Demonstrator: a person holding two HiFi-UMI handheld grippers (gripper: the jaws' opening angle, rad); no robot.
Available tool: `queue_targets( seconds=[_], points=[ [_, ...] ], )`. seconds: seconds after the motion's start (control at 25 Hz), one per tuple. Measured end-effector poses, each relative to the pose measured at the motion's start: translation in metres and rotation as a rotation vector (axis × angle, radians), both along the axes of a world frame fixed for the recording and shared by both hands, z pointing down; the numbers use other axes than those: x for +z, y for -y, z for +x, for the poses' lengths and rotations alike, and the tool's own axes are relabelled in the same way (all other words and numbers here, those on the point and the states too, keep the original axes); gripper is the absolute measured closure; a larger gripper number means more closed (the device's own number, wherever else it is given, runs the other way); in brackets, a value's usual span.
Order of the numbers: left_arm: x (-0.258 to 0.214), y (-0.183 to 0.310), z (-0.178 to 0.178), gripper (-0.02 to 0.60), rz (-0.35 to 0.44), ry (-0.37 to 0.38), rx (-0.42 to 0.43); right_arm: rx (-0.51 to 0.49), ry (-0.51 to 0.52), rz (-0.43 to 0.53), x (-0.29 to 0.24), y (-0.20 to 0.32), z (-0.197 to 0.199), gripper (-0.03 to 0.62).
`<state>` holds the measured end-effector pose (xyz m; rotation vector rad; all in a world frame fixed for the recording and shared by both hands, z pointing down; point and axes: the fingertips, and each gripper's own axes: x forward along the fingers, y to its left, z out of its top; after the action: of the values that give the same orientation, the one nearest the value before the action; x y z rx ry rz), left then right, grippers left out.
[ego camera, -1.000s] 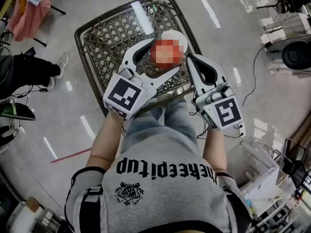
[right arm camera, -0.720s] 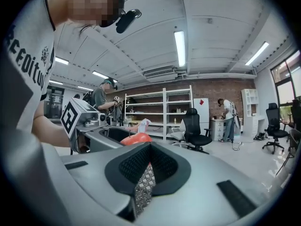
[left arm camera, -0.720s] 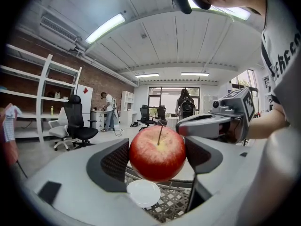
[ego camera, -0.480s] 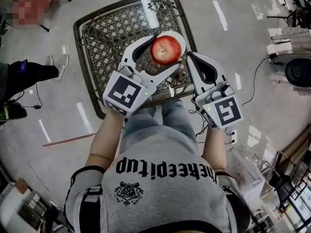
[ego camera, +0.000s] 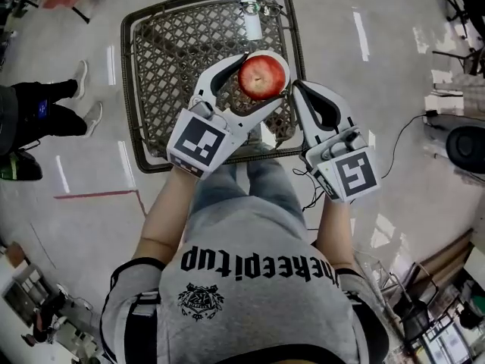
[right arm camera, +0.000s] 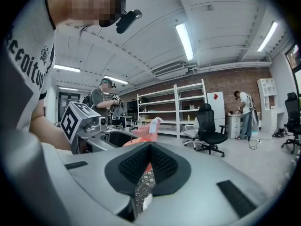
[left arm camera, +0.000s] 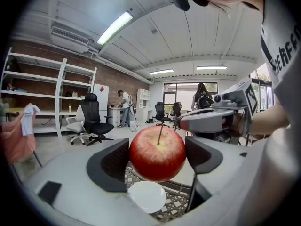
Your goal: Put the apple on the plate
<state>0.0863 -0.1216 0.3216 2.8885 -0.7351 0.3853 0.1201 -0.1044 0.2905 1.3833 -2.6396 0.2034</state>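
A red apple (ego camera: pixel 262 76) with its stem up hangs above the wicker table (ego camera: pixel 170 51), and my left gripper (ego camera: pixel 274 79) is shut on it. In the left gripper view the apple (left arm camera: pixel 157 152) fills the gap between the two black pads. A small white plate (left arm camera: pixel 146 197) lies on the wicker below it. My right gripper (ego camera: pixel 295 91) is just right of the apple, shut, with nothing between its jaws. In the right gripper view its pads (right arm camera: pixel 149 161) meet, and a sliver of wicker and white shows under them.
A white tube (ego camera: pixel 250 21) and a pair of glasses (ego camera: pixel 262 7) lie at the table's far edge. A person's legs in black trousers (ego camera: pixel 42 108) stand left of the table. A red floor line (ego camera: pixel 95 196) and dark equipment (ego camera: pixel 466 146) flank me.
The left gripper keeps its hold on the apple, and both grippers stay almost where they were. The view has turned a little, so the table looks squarer. The bystander at left has shifted.
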Motion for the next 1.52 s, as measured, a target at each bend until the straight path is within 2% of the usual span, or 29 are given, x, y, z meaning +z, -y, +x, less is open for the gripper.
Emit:
queue_targets(
  seconds=[0.44, 0.8, 1.08, 1.52],
  points=[
    [0.019, 0.011, 0.015, 0.187, 0.007, 0.026, -0.127, -0.116, 0.011, -0.018, 0.008, 0.008, 0.018, 0.600],
    [0.062, 0.017, 0.022, 0.187, -0.023, 0.054, -0.203, -0.171, 0.024, -0.050, 0.044, 0.017, 0.028, 0.600],
    [0.090, 0.024, 0.022, 0.187, -0.050, 0.057, -0.235, -0.201, 0.031, -0.074, 0.063, 0.019, 0.023, 0.600],
    [0.141, 0.031, 0.030, 0.187, -0.067, 0.152, -0.232, -0.192, 0.039, -0.128, 0.093, 0.017, 0.033, 0.600]
  ],
)
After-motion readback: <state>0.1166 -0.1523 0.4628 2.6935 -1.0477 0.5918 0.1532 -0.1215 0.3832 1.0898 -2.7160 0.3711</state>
